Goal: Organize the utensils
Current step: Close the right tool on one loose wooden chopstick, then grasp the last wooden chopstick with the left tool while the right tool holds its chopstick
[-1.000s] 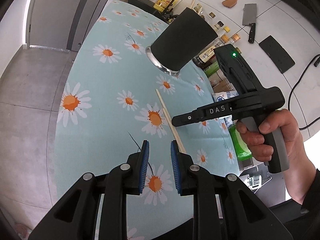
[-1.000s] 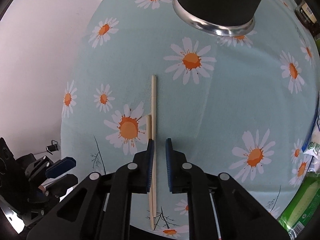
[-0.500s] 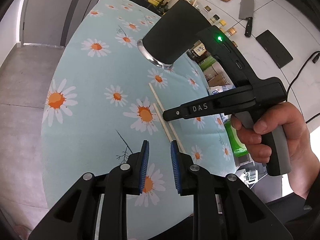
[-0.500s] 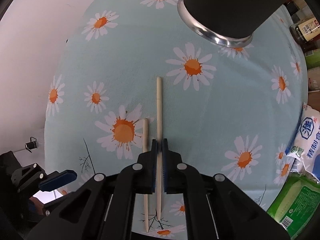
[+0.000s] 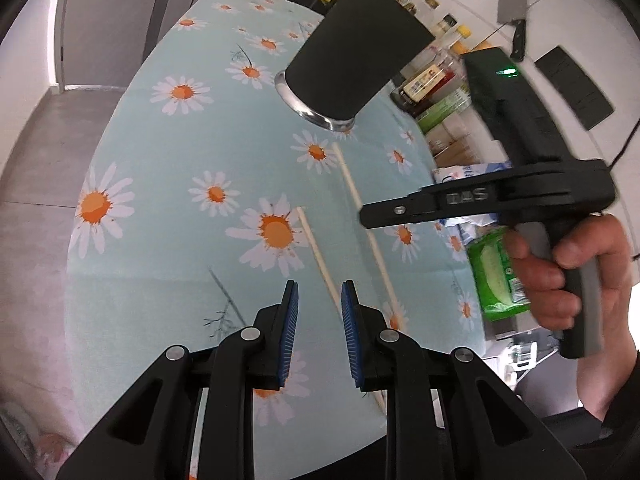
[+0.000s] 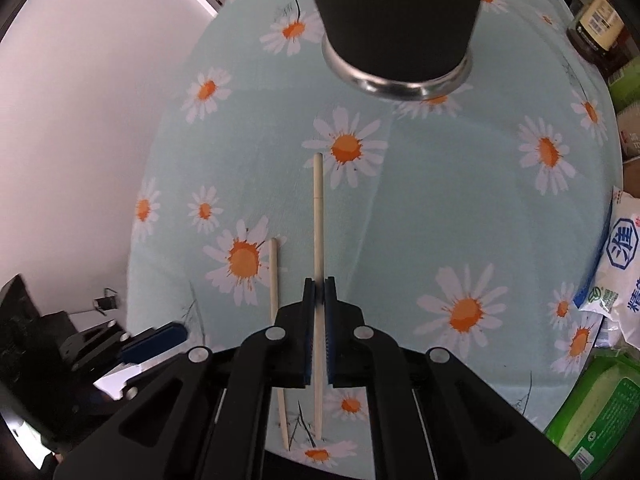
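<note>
At the far left of the right wrist view the left claw (image 6: pixel 154 338) shows as a blue-padded tip beside the edge of the bench (image 6: pixel 260 128), which wears a pale blue cloth printed with white and orange daisies. In its own view the left claw (image 5: pixel 318 334) has its blue pads a short way apart with nothing between them, and it hangs above the near part of the cloth. Just right of a large daisy lies the shorter-looking chopstick (image 6: pixel 274 280), flat on the cloth, its near end running under the claw's frame. Next to it, a little apart and roughly parallel, the second chopstick (image 6: pixel 319 216) runs away toward the holder; the right claw (image 6: pixel 319 308) is clamped on its shaft, the pads pressed against both sides. Whether that stick touches the cloth or is lifted clear of it cannot be told. Beyond its far tip stands the black utensil holder (image 6: pixel 396 20) with a shiny metal base ring, upright on the cloth and well apart from both sticks. From the left wrist view a hand (image 5: pixel 568 268) grips the right claw's grey handle. At the right edge of the bench sit a white and blue bag (image 6: pixel 616 264) and a green packet (image 6: pixel 600 412).
</note>
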The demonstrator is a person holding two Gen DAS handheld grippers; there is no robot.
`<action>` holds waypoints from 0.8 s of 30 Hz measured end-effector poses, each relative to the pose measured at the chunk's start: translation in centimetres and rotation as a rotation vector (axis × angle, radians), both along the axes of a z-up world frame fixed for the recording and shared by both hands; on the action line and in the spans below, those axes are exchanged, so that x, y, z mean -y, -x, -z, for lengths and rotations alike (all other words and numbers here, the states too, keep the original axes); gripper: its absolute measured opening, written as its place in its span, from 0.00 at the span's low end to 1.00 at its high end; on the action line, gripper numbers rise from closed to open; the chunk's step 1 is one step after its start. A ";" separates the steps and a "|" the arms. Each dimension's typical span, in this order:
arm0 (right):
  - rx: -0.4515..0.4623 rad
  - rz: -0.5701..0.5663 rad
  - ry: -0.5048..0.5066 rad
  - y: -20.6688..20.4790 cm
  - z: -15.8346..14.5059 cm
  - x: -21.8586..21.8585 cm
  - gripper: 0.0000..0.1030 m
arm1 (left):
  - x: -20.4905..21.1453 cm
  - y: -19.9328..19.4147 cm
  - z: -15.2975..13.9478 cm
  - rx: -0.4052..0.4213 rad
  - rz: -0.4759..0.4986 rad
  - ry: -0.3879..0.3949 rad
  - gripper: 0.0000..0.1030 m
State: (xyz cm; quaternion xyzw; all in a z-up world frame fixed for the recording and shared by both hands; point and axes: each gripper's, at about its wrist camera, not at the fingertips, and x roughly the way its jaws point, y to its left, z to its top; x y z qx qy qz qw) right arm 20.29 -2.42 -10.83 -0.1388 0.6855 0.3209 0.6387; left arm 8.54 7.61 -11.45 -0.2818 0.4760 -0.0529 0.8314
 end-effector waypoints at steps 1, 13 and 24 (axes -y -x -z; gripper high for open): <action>-0.002 -0.001 -0.016 -0.2 -0.2 0.5 0.05 | 0.4 -0.3 -0.2 -0.011 0.000 -0.013 0.21; -0.027 0.022 -0.197 -1.7 -3.0 7.4 0.05 | 5.0 -4.0 0.9 -0.250 -0.080 -0.173 0.21; -0.099 0.021 -0.281 -2.0 -3.0 11.6 0.05 | 6.4 -6.2 2.6 -0.394 -0.179 -0.258 0.20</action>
